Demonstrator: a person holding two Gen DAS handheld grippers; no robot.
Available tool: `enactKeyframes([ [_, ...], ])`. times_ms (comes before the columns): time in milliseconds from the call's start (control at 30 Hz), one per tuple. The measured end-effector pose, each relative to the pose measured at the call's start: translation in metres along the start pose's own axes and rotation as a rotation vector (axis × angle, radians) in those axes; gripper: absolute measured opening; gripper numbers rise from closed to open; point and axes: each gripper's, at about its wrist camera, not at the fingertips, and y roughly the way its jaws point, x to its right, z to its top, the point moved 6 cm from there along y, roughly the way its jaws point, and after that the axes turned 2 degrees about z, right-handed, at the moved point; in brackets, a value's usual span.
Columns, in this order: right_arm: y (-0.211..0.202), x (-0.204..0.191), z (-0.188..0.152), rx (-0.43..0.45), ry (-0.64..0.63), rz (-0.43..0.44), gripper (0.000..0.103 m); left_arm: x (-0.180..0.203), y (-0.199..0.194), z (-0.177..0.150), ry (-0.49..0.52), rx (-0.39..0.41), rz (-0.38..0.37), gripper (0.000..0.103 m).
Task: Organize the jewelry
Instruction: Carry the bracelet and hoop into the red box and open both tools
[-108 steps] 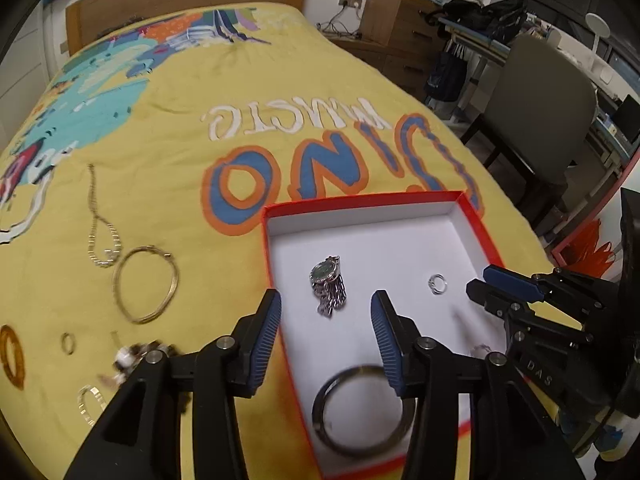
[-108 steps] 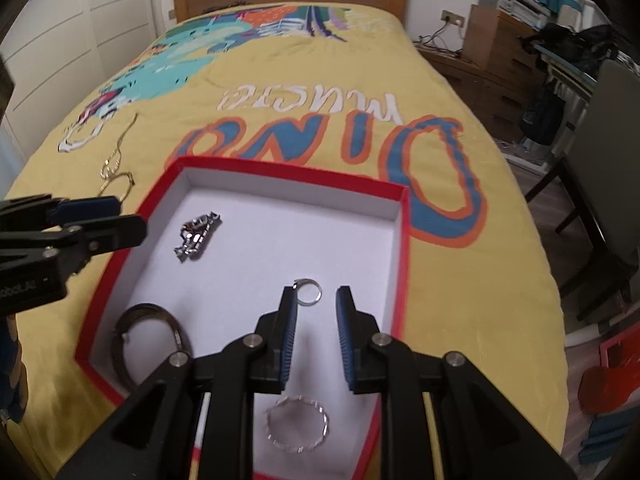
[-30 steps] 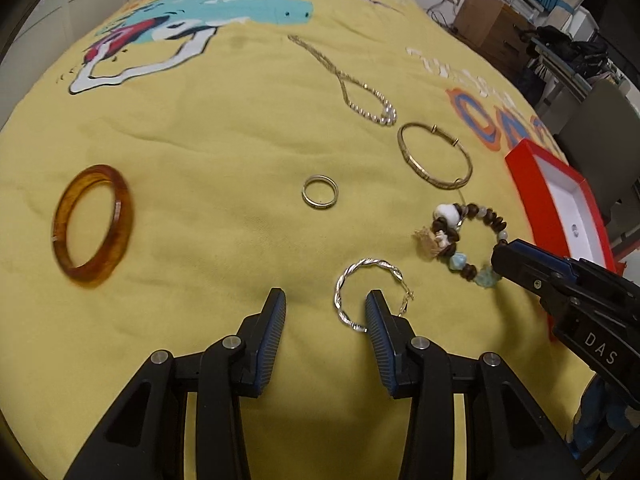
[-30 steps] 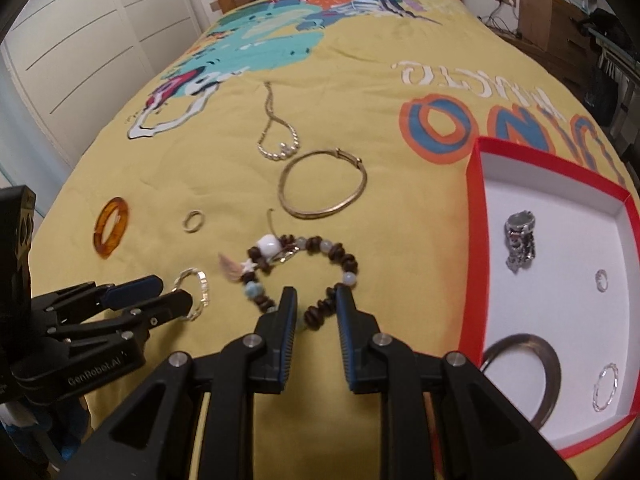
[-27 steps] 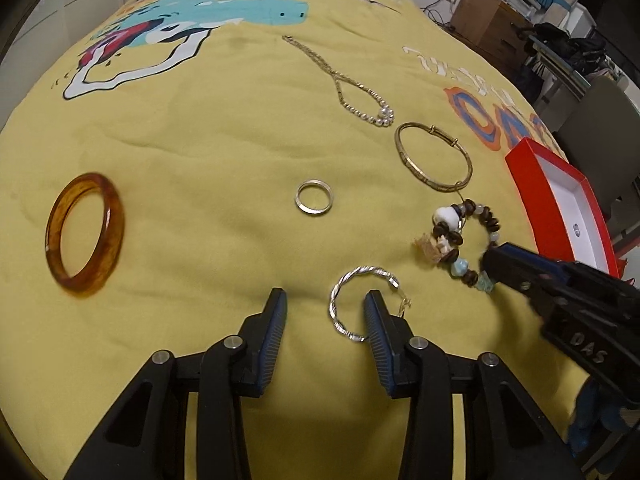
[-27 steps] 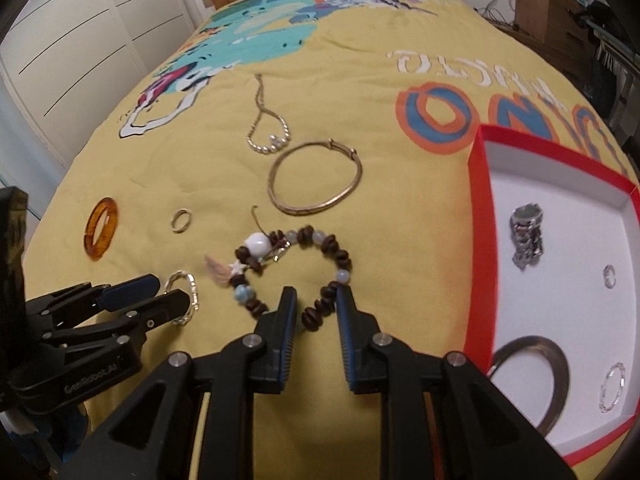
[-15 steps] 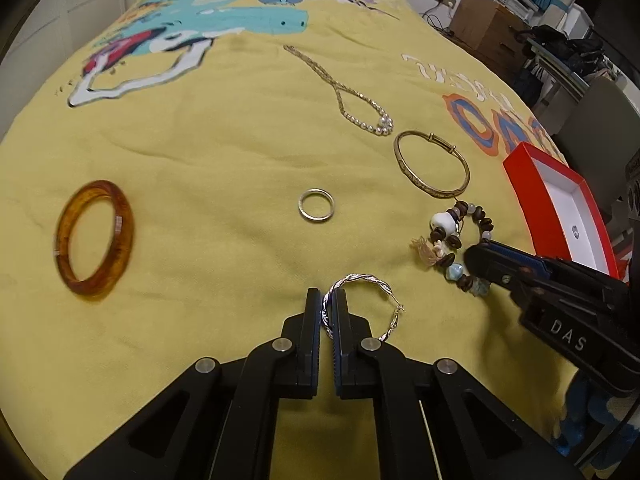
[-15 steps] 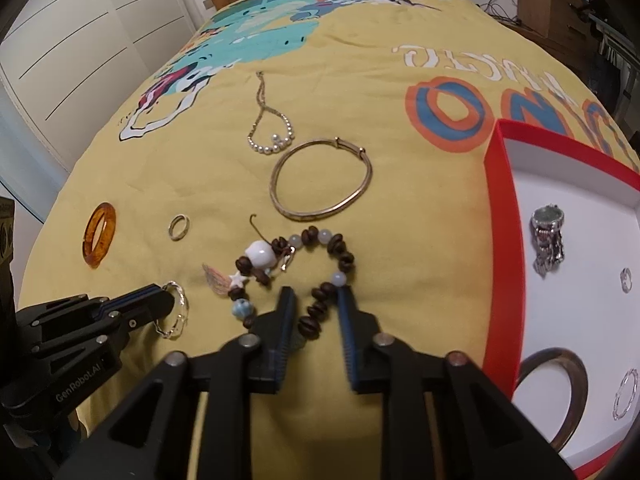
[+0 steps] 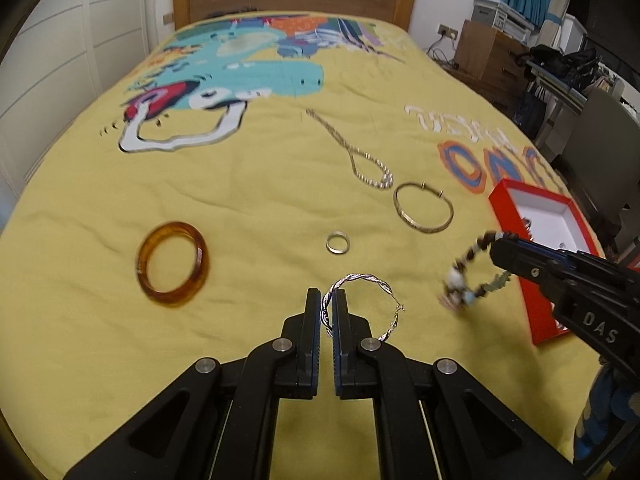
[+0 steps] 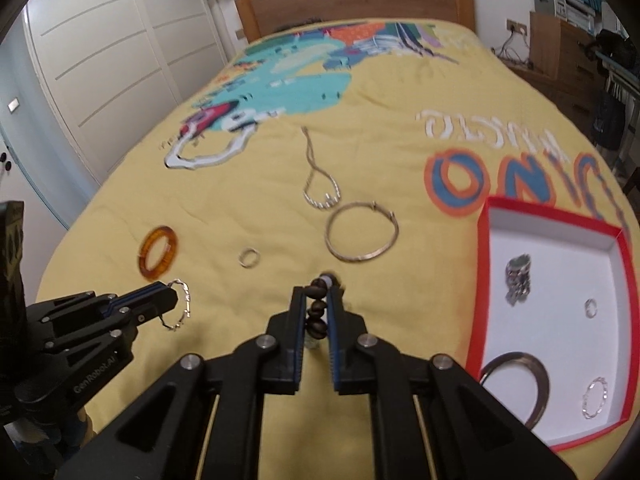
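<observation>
Yellow bedspread (image 9: 260, 200) w/ a dino print fills both views, and your red box (image 10: 484, 264) sits at its right edge as the anchor. Your left gripper (image 9: 327, 312) is pressed tight on the twisted silver hoop (image 9: 360, 304), which hangs clear of the cover, well left of the box. Your right gripper (image 10: 314, 312) is closing on the beaded bracelet (image 10: 318, 312), dark beads pinched btwn the pads, just left of the box. Lying on the cover left of the box: gold bangle (image 10: 362, 238) nearest, chain necklace (image 10: 320, 184) beyond it, small ring (image 10: 249, 258), then amber bangle (image 10: 157, 253) farthest. Inside the box: watch (image 10: 518, 278), dark bangle (image 10: 524, 380), plus two small silver rings.
</observation>
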Motion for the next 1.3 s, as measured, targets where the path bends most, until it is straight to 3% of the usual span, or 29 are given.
enactKeyframes([
  [267,-0.059,-0.009,0.009,0.082,-0.028,0.007,0.009,0.009,-0.047,0.014,0.025,0.097,0.021,0.005],
  [600,-0.119,0.013,0.019,0.170,-0.029,-0.045,0.009,0.058,-0.078,0.027,0.108,0.163,-0.031,0.005],
  [867,-0.136,0.049,0.026,0.208,0.000,-0.086,0.009,0.099,-0.076,0.037,0.169,0.174,-0.062,0.005],
  [1300,-0.136,0.137,0.031,0.218,0.063,-0.159,0.009,0.172,-0.038,0.056,0.253,0.133,-0.121,0.005],
])
